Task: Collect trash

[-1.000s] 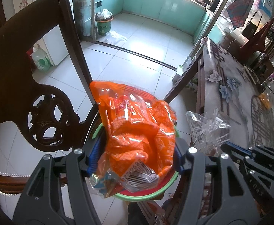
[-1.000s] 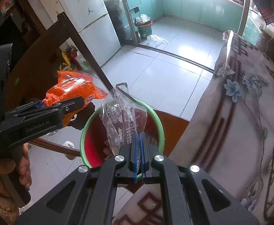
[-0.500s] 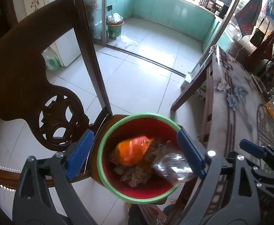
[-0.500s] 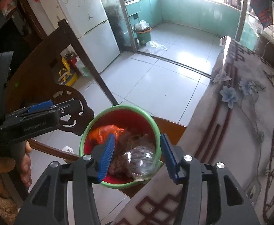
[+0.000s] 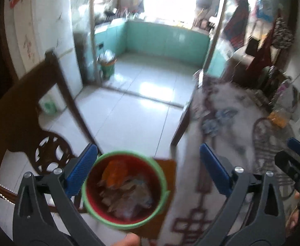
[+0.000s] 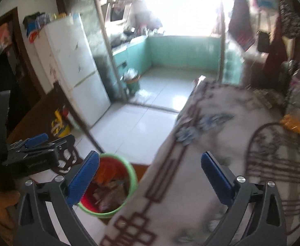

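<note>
A red bin with a green rim [image 5: 100,218] stands on a brown chair seat [image 5: 166,166] beside the table. Inside it lie an orange snack bag [image 5: 115,173] and crumpled wrappers; the clear wrapper is too blurred to pick out. My left gripper [image 5: 147,147] hangs above the bin, its jaws opening with nothing between them. My right gripper [image 6: 150,155] is over the table's edge to the right of the bin [image 6: 132,176], jaws opening and likewise bare. In the right wrist view the left gripper [image 6: 37,141] shows at the far left.
A table with a flowered cloth [image 6: 211,143] fills the right side, bearing a wire mat [image 6: 273,164] and an orange packet [image 6: 293,123]. A dark carved chair back [image 5: 26,112] rises on the left. Behind are a white fridge [image 6: 74,61], tiled floor and a green kitchen bin [image 5: 107,67].
Both grippers let go: the orange bag and the clear wrapper dropped into the bin. Both hands then rose and drew back, jaws spreading wider, so the bin looks smaller and lower.
</note>
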Action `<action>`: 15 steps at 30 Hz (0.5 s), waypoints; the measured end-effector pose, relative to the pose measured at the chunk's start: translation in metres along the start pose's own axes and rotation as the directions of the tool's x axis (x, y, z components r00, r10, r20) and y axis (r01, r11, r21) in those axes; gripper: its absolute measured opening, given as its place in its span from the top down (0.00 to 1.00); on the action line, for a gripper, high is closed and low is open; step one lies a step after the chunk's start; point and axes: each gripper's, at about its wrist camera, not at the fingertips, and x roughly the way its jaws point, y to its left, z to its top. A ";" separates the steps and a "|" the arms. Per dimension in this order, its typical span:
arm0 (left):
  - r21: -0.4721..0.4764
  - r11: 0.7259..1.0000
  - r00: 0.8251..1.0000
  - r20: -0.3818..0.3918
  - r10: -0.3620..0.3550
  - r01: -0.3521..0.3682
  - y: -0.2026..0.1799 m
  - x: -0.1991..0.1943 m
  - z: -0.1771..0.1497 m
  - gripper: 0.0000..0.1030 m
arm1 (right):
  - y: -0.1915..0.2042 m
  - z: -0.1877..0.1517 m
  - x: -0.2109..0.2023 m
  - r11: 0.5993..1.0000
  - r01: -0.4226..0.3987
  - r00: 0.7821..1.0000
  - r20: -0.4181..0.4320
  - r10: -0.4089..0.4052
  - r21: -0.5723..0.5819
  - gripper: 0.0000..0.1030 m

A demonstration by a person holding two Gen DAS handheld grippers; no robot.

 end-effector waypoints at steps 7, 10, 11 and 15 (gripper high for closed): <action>0.020 1.000 0.976 0.214 -0.027 0.023 -0.096 -0.062 -0.005 0.05 | -0.065 -0.018 -0.110 0.986 0.164 0.885 0.435 -0.165 0.041 0.07; -0.019 1.000 0.964 0.264 0.007 -0.002 -0.131 -0.081 -0.007 0.05 | -0.093 -0.023 -0.126 0.974 0.225 0.898 0.383 -0.217 0.025 0.07; -0.041 0.999 0.957 0.290 0.029 -0.017 -0.140 -0.087 -0.009 0.05 | -0.106 -0.025 -0.132 0.976 0.215 0.911 0.357 -0.209 0.021 0.07; -0.096 0.995 0.947 0.315 0.056 -0.027 -0.174 -0.105 -0.014 0.05 | -0.143 -0.031 -0.147 0.976 0.204 0.931 0.293 -0.217 0.074 0.07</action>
